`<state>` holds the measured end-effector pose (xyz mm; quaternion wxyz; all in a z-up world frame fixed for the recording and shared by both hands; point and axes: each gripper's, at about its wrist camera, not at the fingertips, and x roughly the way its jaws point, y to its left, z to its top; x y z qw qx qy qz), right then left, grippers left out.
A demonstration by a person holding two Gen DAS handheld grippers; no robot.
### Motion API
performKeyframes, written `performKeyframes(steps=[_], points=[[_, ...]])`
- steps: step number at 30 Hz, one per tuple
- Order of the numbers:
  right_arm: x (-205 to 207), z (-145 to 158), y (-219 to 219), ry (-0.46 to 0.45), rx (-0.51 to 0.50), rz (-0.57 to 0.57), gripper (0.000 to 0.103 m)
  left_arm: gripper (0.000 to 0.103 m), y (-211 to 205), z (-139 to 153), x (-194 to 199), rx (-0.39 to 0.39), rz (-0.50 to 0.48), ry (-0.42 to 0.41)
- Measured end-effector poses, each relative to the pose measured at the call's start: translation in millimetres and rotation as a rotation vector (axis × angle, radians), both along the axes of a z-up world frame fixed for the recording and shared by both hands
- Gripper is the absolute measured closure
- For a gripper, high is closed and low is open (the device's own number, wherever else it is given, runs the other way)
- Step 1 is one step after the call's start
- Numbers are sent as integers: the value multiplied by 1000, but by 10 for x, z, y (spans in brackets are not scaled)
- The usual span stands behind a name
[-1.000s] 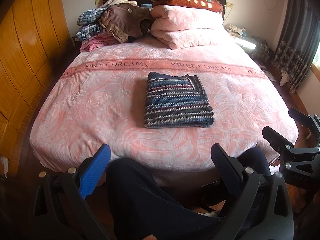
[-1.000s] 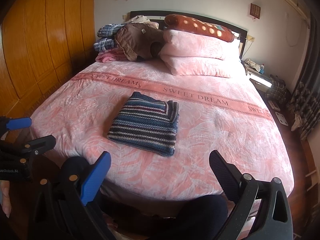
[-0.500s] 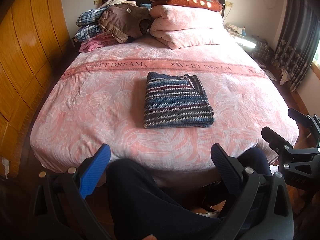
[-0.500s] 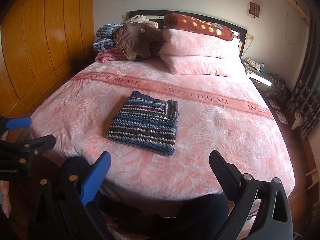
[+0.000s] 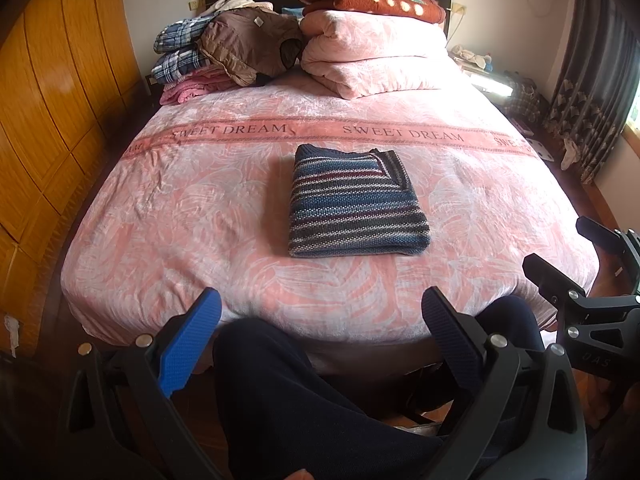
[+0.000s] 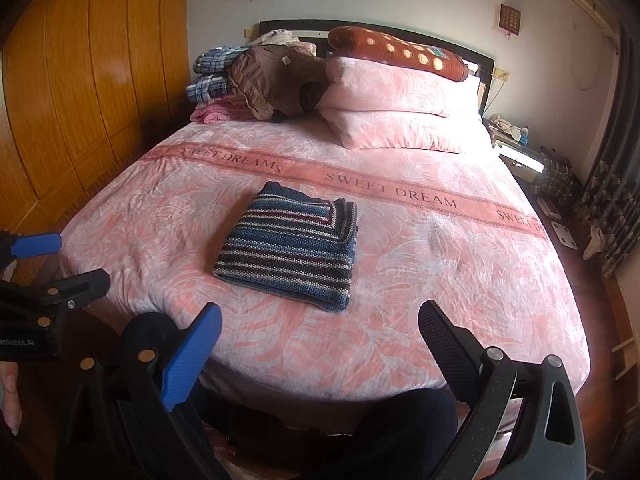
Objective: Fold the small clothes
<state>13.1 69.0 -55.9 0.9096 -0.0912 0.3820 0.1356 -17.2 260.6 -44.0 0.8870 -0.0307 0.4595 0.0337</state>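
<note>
A striped blue, grey and maroon knit sweater (image 5: pixel 352 204) (image 6: pixel 290 246) lies folded into a neat rectangle in the middle of the pink bed (image 5: pixel 180 216) (image 6: pixel 460 272). My left gripper (image 5: pixel 320 312) is held off the foot of the bed, open and empty, above a person's dark trouser leg (image 5: pixel 304 392). To its right, my right gripper (image 6: pixel 320 320) is open too and holds nothing. Each gripper shows in the other's view: the right gripper (image 5: pixel 568 248) at the right edge, the left gripper (image 6: pixel 76 260) at the left edge. Neither touches the sweater.
At the headboard lie a pile of plaid, pink and brown clothes (image 5: pixel 224 52) (image 6: pixel 256 76) and pink pillows (image 5: pixel 372 60) under a spotted brown blanket (image 6: pixel 396 54). A wooden wardrobe (image 5: pixel 52 92) lines the left side. A nightstand (image 6: pixel 516 152) and curtains (image 5: pixel 596 80) stand on the right.
</note>
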Motion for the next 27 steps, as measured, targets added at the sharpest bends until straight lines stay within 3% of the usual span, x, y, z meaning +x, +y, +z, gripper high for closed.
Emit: performKeyframes(steps=[27], points=[[55, 13, -44, 9, 20, -5, 4, 3, -18, 2, 1, 3, 0, 0]])
